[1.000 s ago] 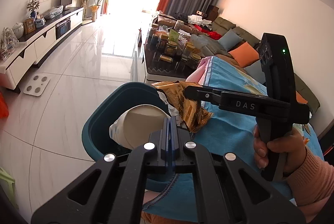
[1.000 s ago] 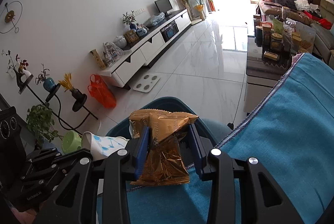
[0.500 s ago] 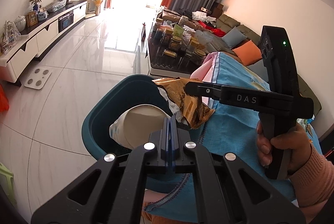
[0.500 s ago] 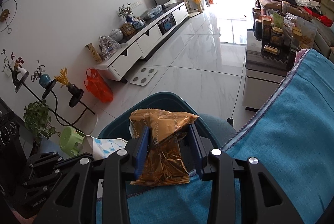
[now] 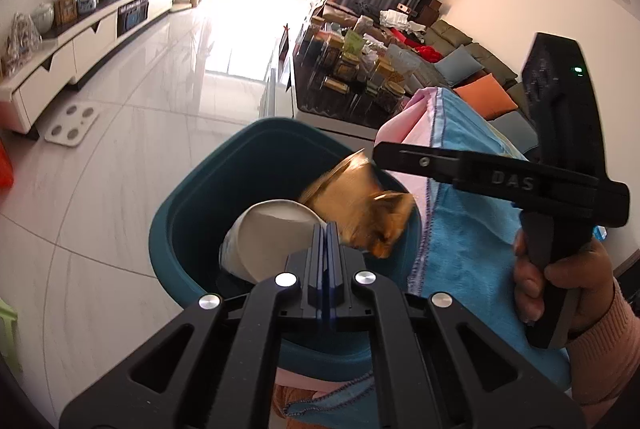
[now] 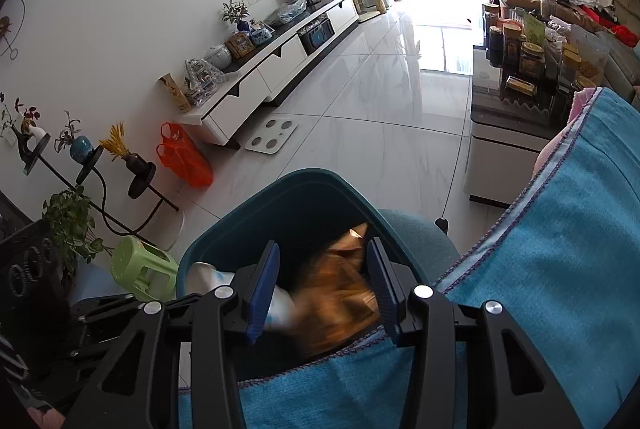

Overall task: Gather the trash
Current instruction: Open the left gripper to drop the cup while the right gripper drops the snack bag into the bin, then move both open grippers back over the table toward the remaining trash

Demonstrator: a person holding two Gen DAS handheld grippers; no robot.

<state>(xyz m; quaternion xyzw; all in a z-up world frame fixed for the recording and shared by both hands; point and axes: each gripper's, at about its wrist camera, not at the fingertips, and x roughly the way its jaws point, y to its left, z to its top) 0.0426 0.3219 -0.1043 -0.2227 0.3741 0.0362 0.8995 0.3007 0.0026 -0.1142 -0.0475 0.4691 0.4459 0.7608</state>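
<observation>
A dark teal bin (image 5: 208, 189) (image 6: 304, 197) stands on the floor beside the blue cloth-covered table (image 5: 468, 229) (image 6: 560, 269). My left gripper (image 5: 326, 229) is shut on the rim of a white paper cup (image 5: 272, 237) held over the bin; the cup also shows in the right wrist view (image 6: 208, 275). My right gripper (image 6: 320, 289) is open above the bin. A gold snack wrapper (image 5: 360, 213) (image 6: 340, 301) is blurred, loose between the right jaws and dropping into the bin. The right gripper body (image 5: 500, 177) shows in the left wrist view.
A low table with several jars (image 5: 352, 73) (image 6: 520, 69) stands beyond the bin. A white TV cabinet (image 6: 272, 69), an orange bag (image 6: 184, 157), a green stool (image 6: 140, 269) and a floor scale (image 6: 272, 137) line the left wall. A sofa (image 5: 472, 61) is at the back right.
My right gripper has opened and let go of the gold wrapper, which now falls blurred into the bin. The left gripper still holds the cup over the bin.
</observation>
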